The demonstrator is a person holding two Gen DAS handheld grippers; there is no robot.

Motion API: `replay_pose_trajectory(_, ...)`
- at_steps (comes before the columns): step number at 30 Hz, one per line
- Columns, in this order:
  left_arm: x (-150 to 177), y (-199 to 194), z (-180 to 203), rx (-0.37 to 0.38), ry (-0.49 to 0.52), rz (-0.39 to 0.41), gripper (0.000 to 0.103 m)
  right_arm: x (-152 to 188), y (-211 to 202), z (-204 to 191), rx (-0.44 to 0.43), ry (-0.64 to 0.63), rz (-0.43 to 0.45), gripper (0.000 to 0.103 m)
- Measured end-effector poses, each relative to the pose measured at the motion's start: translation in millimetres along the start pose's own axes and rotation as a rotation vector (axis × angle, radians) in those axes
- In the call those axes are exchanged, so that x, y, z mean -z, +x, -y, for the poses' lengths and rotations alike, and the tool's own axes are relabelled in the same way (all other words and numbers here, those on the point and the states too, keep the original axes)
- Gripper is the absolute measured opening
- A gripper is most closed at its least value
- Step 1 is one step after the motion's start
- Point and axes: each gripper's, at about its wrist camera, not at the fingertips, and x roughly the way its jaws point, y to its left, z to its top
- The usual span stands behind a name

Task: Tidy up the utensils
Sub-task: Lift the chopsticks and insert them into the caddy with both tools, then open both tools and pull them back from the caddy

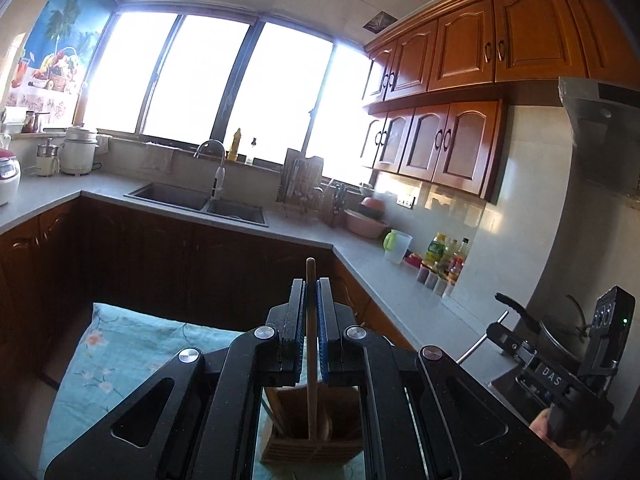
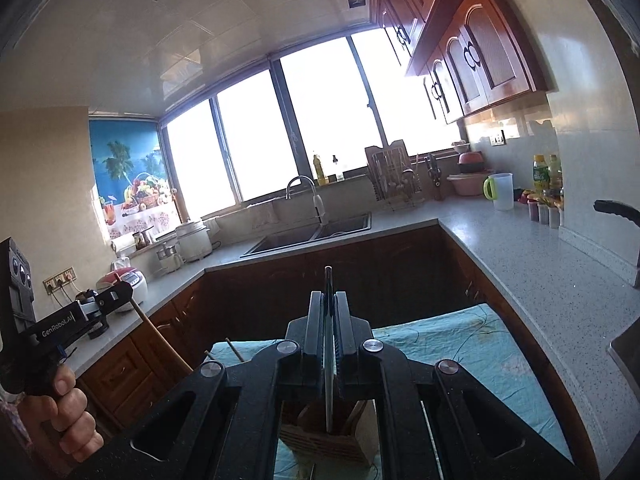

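Your left tongs (image 1: 311, 292) are clamped on a wooden stick (image 1: 311, 344) whose lower end stands in the wooden holder (image 1: 316, 436). Your right tongs (image 2: 330, 304) grip a thin metal utensil (image 2: 329, 380) reaching into that holder, on the teal floral cloth (image 1: 120, 356) over the table. One gripper body reads "GenRobot.AI", the other "DAS". Kitchen table (image 2: 540, 264), sink (image 1: 200, 200) and windows lie beyond.

I see the bench (image 2: 472, 344) covered with a light blue cloth (image 1: 120, 356) that has a flower print. On this cloth stands a wooden holder (image 2: 326, 442). I cannot tell from either wrist view what more lies on the cloth, since my grippers hide much.
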Motion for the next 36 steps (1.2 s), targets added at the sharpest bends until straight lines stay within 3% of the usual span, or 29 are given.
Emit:
replay_pose_trajectory(8, 35.1, 36.9, -10.2, -0.047, -0.030, -0.037, 0.004, 27.8, 29.7, 6.9, 0.037, 0.009, -0.033, 0.004)
replay_pose_trajectory(19, 94.3, 55.4, -14.7, -0.079, -0.003, -0.131, 0.005, 72.1, 59.1, 16.0, 0.040, 0.048, -0.130, 0.004)
replay_pose_trajectory(25, 103.6, 60.9, -16.3, -0.094, 0.023, -0.171, 0.006, 86.3, 68.9, 22.6, 0.046, 0.072, -0.185, 0.005)
replay_pose_trajectory(36, 100.4, 62.6, -18.4, -0.093, 0.019, -0.185, 0.006, 85.6, 70.5, 29.2, 0.056, 0.099, -0.189, 0.005)
